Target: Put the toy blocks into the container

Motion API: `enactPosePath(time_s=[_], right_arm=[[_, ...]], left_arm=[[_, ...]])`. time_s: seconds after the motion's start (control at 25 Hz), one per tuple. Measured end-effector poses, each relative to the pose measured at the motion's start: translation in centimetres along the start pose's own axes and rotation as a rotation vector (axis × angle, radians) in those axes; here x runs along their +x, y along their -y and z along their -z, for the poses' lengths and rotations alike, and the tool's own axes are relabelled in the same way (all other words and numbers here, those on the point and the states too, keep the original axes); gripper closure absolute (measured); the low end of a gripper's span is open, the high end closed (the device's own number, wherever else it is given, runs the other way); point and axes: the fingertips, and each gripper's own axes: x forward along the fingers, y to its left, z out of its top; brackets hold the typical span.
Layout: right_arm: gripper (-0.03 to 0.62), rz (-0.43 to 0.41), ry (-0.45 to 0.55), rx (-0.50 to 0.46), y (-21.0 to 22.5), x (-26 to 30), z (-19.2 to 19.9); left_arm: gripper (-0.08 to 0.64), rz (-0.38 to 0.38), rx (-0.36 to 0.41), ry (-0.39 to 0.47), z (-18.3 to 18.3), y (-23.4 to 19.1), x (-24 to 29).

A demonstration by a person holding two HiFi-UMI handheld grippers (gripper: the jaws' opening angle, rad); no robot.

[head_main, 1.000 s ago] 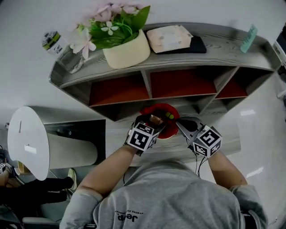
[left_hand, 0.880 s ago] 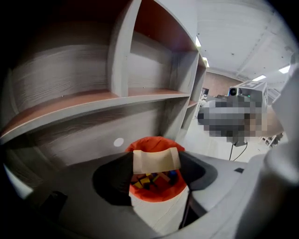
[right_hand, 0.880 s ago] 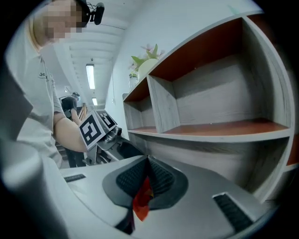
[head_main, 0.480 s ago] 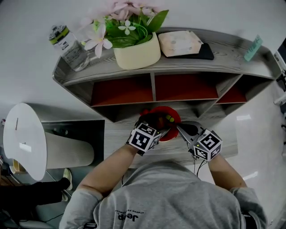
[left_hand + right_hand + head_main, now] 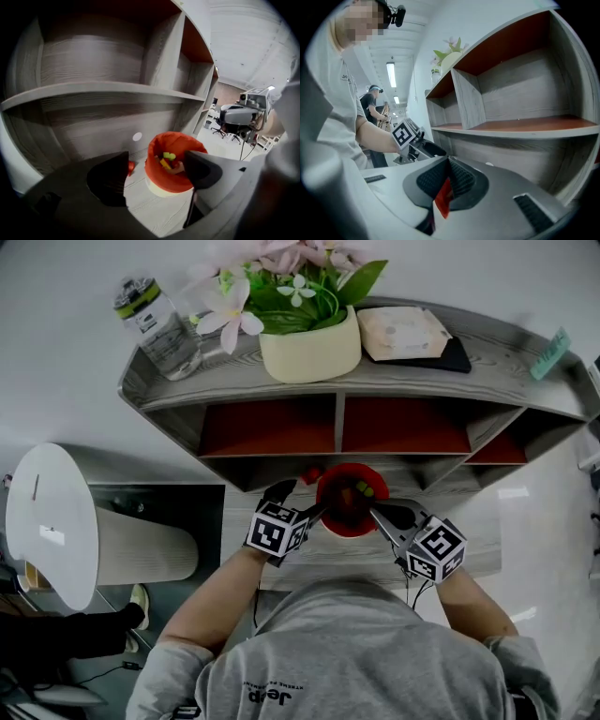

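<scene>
A red-lined container stands on the grey desk below the shelf; in the left gripper view this container holds yellow and green toy blocks. My left gripper is just left of its rim, jaws wide apart and closing a little, nothing gripped between them. One small red block lies on the desk left of the container, also seen as a red block past the left jaw. My right gripper is shut on the container's red rim at the right side.
The grey shelf unit overhangs the desk, with red-backed cubbies. On top stand a flower pot, a bottle and a wipes pack. A white round tabletop is at the left.
The left gripper held a tan block over the container, then let it go and drew back to the left with its jaws empty. The right gripper stayed on the rim.
</scene>
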Motion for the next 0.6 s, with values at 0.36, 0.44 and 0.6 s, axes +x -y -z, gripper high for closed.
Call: enactPosePath(time_s=[0.36, 0.44, 0.6], right_arm=[[0.571, 0.026, -0.065, 0.012, -3.3, 2.7, 0.3], [0.571, 0.067, -0.066, 0.024, -3.8, 3.0, 0.1], [0.571, 0.159, -0.058, 0.060, -5.0, 3.3, -0.3]], left_arm=[[0.194, 0.028, 0.030, -0.118, 5.7, -6.7, 5.4], [0.202, 0.027, 0.086, -0.136, 5.9, -8.0, 7.0], [0.222, 0.067, 0.150, -0.195, 7.7, -9.3, 10.6]])
